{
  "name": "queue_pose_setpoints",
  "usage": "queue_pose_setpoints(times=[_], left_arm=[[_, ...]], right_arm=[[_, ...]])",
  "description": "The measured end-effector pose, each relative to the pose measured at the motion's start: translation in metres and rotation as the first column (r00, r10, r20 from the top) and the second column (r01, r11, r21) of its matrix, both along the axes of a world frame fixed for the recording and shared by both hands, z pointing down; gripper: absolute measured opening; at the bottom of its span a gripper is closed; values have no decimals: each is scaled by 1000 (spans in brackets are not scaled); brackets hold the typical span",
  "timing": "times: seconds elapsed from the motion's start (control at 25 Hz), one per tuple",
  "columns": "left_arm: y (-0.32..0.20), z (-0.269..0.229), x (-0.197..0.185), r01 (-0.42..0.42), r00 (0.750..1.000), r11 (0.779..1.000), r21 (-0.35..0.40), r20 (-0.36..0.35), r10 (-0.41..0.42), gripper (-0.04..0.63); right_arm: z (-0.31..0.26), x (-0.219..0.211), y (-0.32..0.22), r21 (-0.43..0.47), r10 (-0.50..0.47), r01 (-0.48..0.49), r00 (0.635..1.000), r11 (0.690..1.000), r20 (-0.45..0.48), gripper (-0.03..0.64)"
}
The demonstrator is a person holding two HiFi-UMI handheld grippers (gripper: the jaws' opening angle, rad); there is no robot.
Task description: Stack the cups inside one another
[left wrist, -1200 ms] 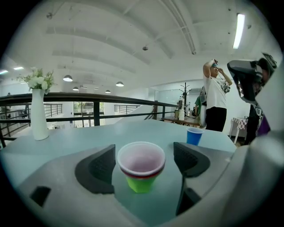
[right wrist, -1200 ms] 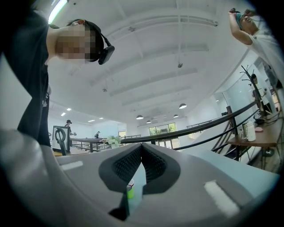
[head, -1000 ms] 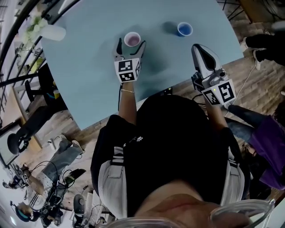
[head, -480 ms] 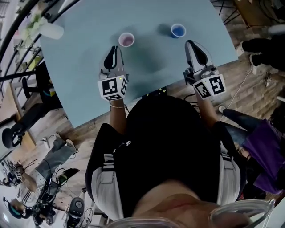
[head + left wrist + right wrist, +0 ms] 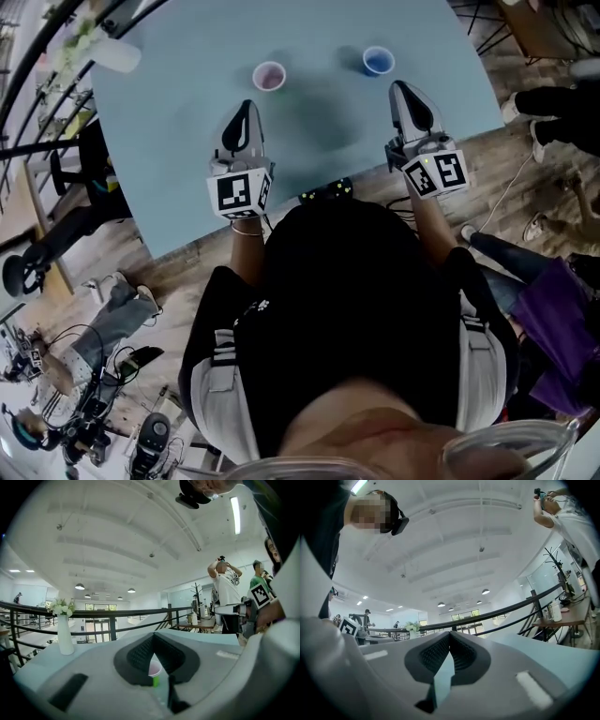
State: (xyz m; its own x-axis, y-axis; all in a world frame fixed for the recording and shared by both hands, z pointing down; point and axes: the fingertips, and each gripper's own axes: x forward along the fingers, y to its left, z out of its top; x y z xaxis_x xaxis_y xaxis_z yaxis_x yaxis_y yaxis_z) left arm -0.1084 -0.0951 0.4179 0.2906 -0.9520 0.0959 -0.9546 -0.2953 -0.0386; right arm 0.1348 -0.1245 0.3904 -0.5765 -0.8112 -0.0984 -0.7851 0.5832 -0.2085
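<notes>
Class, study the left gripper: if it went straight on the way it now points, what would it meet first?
Probably the pink cup, which stands just ahead of the shut left gripper. Height is unclear, so the gripper might pass over it.

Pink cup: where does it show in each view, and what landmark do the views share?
Head view: pink cup at upper centre on the table, beyond the left gripper.
Left gripper view: low centre, seen through the notch between the jaws.
Right gripper view: not in it.
Shared landmark: white vase of flowers, at left in the left gripper view, left of centre in the right gripper view.
</notes>
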Motion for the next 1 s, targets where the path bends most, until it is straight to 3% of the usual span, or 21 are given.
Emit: queue_pose_setpoints(times=[0.24, 0.44, 0.76, 1.0], left_arm=[[2, -2, 9, -31, 999, 1000, -2, -9, 31, -5], [-14, 2, 55, -141, 990, 990, -1, -22, 141, 36], [-51, 49, 156, -334, 943, 941, -63, -10, 334, 175], [-76, 100, 201, -406, 912, 900, -158, -13, 409, 295]], right_arm=[[-5, -4, 4, 9, -10, 10, 1000, 1000, -2, 2], [-8, 8, 5, 12, 6, -6, 1000, 1000, -7, 2], [-9, 27, 14, 10, 36, -36, 999, 999, -22, 2], [-4, 40, 1, 10, 68, -67, 996, 998, -61, 2]])
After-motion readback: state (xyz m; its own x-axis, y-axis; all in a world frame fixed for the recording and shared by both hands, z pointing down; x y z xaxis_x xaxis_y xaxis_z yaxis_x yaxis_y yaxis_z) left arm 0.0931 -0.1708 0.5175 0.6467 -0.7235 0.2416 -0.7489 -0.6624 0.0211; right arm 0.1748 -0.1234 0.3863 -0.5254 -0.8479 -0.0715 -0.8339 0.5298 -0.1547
